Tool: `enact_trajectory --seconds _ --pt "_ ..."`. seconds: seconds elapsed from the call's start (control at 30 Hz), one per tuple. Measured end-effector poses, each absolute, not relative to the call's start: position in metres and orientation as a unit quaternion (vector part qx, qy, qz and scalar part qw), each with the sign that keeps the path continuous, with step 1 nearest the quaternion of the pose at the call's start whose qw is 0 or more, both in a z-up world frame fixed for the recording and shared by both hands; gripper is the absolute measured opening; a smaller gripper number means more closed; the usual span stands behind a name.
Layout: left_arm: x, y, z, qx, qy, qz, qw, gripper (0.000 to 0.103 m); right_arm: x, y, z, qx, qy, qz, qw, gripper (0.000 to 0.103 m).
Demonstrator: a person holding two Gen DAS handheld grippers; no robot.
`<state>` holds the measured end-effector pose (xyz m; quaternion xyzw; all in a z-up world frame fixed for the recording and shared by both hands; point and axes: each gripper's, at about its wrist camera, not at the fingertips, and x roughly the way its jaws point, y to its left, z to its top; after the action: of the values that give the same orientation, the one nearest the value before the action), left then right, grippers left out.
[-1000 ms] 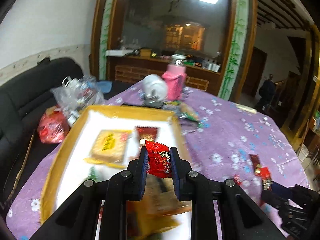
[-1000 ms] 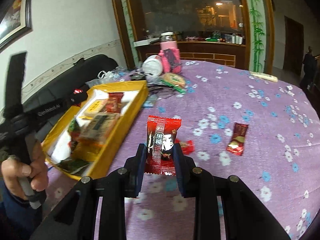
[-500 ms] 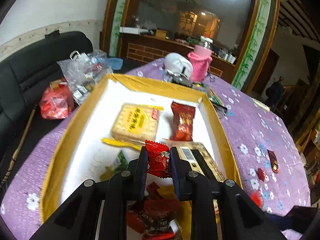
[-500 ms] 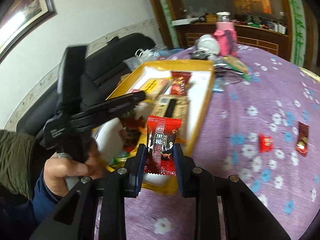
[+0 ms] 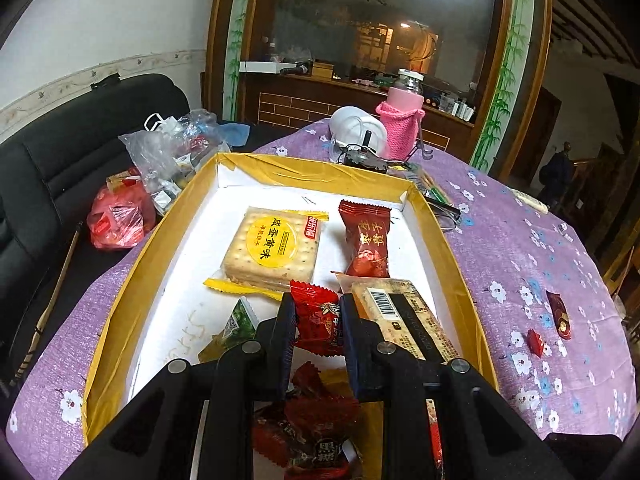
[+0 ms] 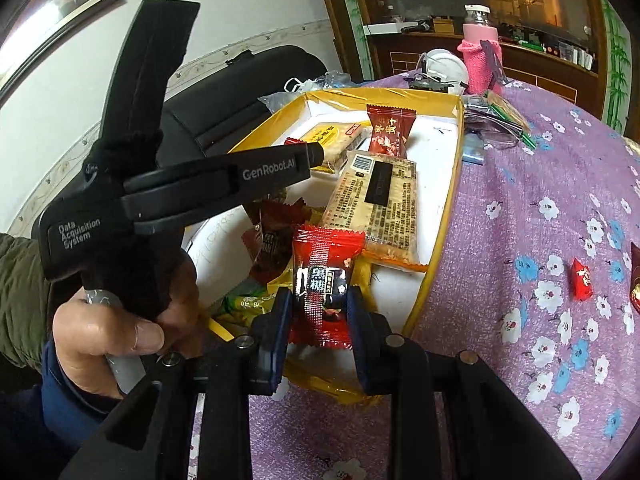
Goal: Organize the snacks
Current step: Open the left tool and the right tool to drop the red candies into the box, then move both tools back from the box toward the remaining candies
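A yellow-rimmed box (image 5: 440,240) with a white floor holds a square cracker pack (image 5: 272,246), a dark red packet (image 5: 366,240), a long cracker bar (image 5: 404,320), a green packet (image 5: 240,320) and a heap of red packets (image 5: 312,420). My left gripper (image 5: 317,312) is shut on a small red candy packet (image 5: 318,324) low over the box's middle. My right gripper (image 6: 320,304) is shut on a red packet with a black label (image 6: 324,280), over the box's near rim (image 6: 444,216). The left gripper (image 6: 312,156) crosses the right wrist view, with a hand (image 6: 116,328) on its handle.
On the purple flowered cloth to the right lie a small red candy (image 5: 534,342) and a dark brown candy (image 5: 560,314). Behind the box stand a pink-sleeved bottle (image 5: 404,120), a white round object (image 5: 356,128) and glasses (image 5: 444,208). Plastic bags (image 5: 176,152) sit on a black sofa at left.
My left gripper has come forward and down over the box with its red packet. My right gripper has swung left from the open cloth to the box's near rim, still holding its packet.
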<state>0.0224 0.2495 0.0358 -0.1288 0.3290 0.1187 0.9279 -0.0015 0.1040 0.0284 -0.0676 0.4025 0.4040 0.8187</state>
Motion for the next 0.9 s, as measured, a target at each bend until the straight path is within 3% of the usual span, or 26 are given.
enact_trajectory --seconds 0.3,0.47,0.57,0.63,0.7,0.9 --pt "0.019 0.245 0.041 -0.114 0.310 0.123 0.936 0.024 -0.007 0.106 0.030 -0.085 0.390 0.404 0.823 0.028" --pt "0.017 0.248 0.043 -0.126 0.302 0.124 0.937 0.049 -0.006 0.100 0.039 -0.077 0.383 0.406 0.826 0.028" --pt "0.017 0.250 0.044 -0.131 0.298 0.123 0.938 0.050 -0.003 0.094 0.049 -0.064 0.377 0.402 0.832 0.029" --pt "0.016 0.250 0.044 -0.134 0.295 0.123 0.938 0.053 -0.001 0.087 0.057 -0.051 0.371 0.400 0.836 0.034" --pt "0.015 0.250 0.046 -0.134 0.290 0.123 0.940 0.057 0.003 0.078 0.067 -0.039 0.362 0.391 0.845 0.054" --pt "0.013 0.246 0.049 -0.126 0.279 0.120 0.944 0.057 0.018 0.044 0.097 -0.028 0.331 0.330 0.883 0.073"
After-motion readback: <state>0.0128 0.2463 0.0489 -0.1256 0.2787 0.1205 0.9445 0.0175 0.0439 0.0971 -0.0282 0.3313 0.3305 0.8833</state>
